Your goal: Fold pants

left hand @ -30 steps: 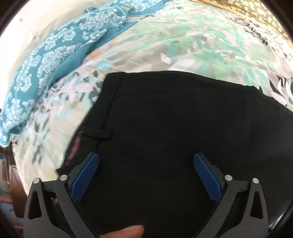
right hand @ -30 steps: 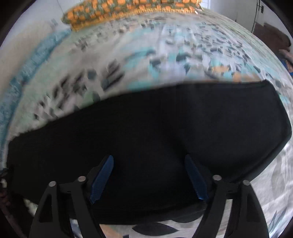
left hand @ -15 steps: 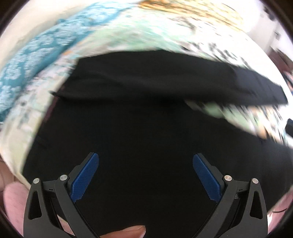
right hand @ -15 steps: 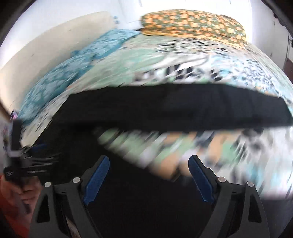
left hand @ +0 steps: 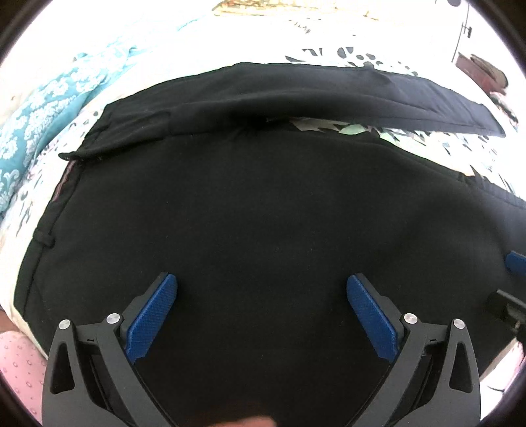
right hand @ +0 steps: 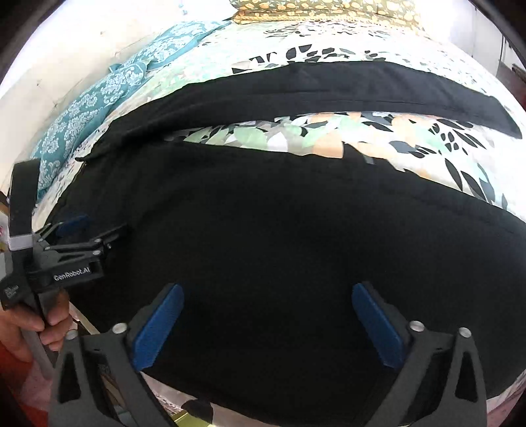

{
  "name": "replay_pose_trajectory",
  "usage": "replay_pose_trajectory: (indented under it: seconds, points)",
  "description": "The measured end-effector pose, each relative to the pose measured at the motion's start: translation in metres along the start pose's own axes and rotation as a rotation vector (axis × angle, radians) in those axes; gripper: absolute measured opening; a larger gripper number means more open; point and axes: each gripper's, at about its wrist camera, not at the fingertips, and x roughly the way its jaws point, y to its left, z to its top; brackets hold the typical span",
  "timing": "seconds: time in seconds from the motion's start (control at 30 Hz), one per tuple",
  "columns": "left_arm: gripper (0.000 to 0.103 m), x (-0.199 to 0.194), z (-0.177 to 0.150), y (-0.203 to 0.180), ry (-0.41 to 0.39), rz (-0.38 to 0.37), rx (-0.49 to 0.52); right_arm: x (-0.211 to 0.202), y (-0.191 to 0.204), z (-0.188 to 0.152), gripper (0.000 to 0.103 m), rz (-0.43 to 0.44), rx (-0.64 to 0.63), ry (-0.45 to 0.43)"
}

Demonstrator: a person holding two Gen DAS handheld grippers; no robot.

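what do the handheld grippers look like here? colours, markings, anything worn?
Both match: the left gripper and right gripper have black triangulated linkage fingers with silver pivot pins and textured blue pads. Seen from the right wrist view, the left gripper's black body reads "GenRobot.AI" in white, has a grey handle and a black strap above. A hand grips the handle; no sleeve visible.

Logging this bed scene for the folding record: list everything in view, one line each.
pants: one, black, spread on the bed, legs apart
bedspread: one, leaf print, under the pants
patterned cloth: one, teal and white, far left side
pillow: one, orange-patterned, head of the bed
left gripper: one, black with blue fingers, open over the waist end
right gripper: one, black with blue fingers, opening, nothing between them
hand: one, holding the left gripper's handle
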Motion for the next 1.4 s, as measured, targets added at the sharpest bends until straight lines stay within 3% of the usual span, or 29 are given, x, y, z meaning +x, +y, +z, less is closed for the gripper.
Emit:
replay_pose_trajectory:
  seconds: [0.13, 0.47, 0.7, 0.87, 1.03, 1.13, 1.17, 1.2, 1.27, 1.4]
  points:
    - [0.103, 0.001, 0.000, 0.004, 0.012, -0.011, -0.001, 0.004, 0.021, -0.006, 0.103, -0.072, -0.097, -0.006]
    - [0.103, 0.003, 0.000, 0.007, 0.019, -0.015, 0.005, 0.006, 0.020, -0.006, 0.103, -0.078, -0.105, -0.034]
    - [0.103, 0.004, 0.002, 0.009, 0.034, -0.029, 0.018, -0.005, 0.004, 0.000, 0.103, -0.066, -0.111, 0.043]
    - [0.103, 0.004, 0.002, 0.009, 0.043, -0.032, 0.021, -0.037, -0.082, -0.009, 0.103, -0.132, 0.096, 0.011]
    - [0.103, 0.004, 0.002, 0.008, 0.050, -0.019, 0.013, -0.084, -0.227, -0.035, 0.103, -0.289, 0.401, -0.045]
    - [0.103, 0.003, 0.002, 0.006, 0.044, -0.011, 0.007, -0.116, -0.333, -0.057, 0.103, -0.385, 0.735, -0.110]
    - [0.103, 0.003, 0.001, 0.005, 0.043, -0.009, 0.006, -0.126, -0.362, -0.067, 0.103, -0.355, 0.862, -0.163]
    - [0.103, 0.003, 0.001, 0.005, 0.041, -0.007, 0.006, -0.135, -0.387, -0.078, 0.103, -0.253, 1.007, -0.244]
    - [0.103, 0.002, 0.002, 0.005, 0.045, -0.010, -0.002, -0.140, -0.396, -0.078, 0.103, -0.212, 1.121, -0.262]
    - [0.102, -0.007, 0.012, 0.020, 0.062, -0.021, -0.053, -0.146, -0.342, -0.043, 0.103, -0.304, 0.884, -0.303]
